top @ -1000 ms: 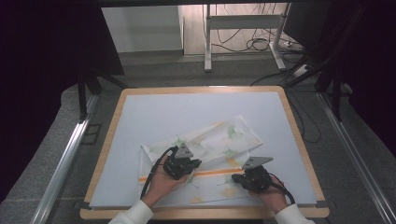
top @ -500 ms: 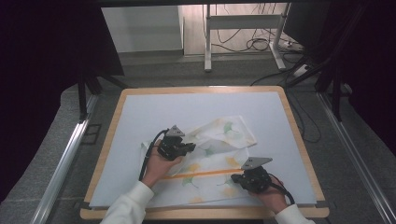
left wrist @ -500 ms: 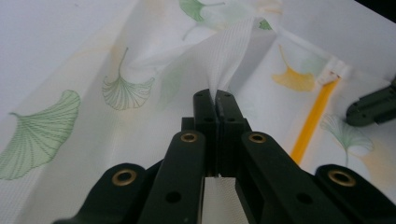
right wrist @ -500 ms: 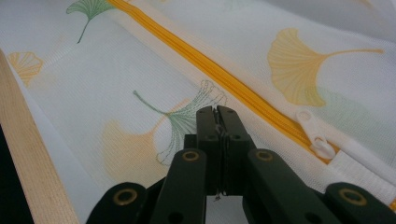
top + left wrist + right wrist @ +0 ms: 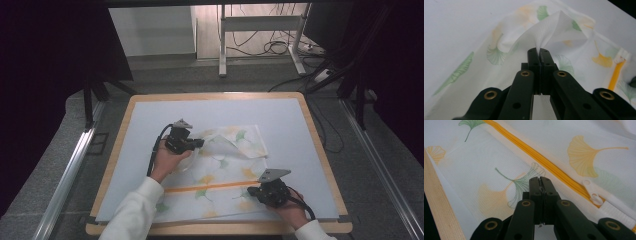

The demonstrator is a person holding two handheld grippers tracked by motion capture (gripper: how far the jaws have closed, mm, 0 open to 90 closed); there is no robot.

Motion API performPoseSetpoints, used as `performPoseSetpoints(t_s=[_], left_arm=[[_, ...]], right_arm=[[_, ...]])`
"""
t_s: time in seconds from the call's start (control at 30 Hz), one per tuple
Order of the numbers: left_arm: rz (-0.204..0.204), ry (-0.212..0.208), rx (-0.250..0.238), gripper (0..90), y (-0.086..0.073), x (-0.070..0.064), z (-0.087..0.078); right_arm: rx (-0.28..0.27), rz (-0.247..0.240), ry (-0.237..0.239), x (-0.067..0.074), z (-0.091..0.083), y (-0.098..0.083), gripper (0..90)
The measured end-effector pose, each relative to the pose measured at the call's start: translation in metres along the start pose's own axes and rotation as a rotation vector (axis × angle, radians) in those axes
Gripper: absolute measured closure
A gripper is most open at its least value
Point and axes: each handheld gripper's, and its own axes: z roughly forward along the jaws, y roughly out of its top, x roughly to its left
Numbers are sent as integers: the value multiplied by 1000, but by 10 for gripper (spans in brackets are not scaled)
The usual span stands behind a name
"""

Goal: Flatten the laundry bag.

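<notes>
Left gripper (image 5: 539, 51) pinches a fold of the mesh bag (image 5: 225, 175); right gripper (image 5: 540, 180) apparently clamps mesh too; light, limp, best held at edges

The far half and left strip of the grey table mat (image 5: 150, 120) lie bare, giving free passage. The mesh laundry bag (image 5: 225, 175) covers the near middle, its lifted fold standing up beside the left gripper (image 5: 199, 143). The right gripper (image 5: 252, 190) blocks the near right corner by the wooden rim (image 5: 320, 145).
</notes>
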Motion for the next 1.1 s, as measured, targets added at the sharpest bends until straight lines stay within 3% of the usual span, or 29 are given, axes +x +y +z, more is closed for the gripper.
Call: performPoseSetpoints(t_s=[0.03, 0.1, 0.13, 0.2, 0.23, 0.27, 0.3, 0.33, 0.7, 0.93, 1.1], left_arm=[[-22, -2, -12, 896, 6, 11, -1], [-31, 5, -12, 896, 8, 17, -1], [-50, 24, -14, 896, 13, 28, 1], [-60, 33, -9, 896, 14, 33, 3], [-81, 62, 0, 896, 16, 47, 7], [-81, 62, 0, 896, 16, 47, 7], [-97, 62, 10, 896, 16, 56, 12], [-88, 68, 21, 896, 16, 59, 13], [-59, 118, 20, 896, 21, 61, 14], [-113, 156, 7, 895, 23, 82, 8], [-100, 178, 25, 895, 38, 91, 14]], right_arm=[[-1, 1, -1, 0, 0, 0, 876], [-2, 5, -1, 0, 0, 0, 876], [-3, 1, -3, 0, 0, 0, 876], [-2, 4, -3, 0, 0, 0, 876], [0, 2, -1, 0, 0, 0, 876], [0, 2, -1, 0, 0, 0, 876], [0, -4, -1, 0, 0, 0, 876], [-1, -3, -1, 0, 0, 0, 876], [0, -8, -6, 1, -1, -1, 876], [-2, -7, -5, 1, -1, -1, 876], [-3, -6, -5, 1, -1, -1, 876]])
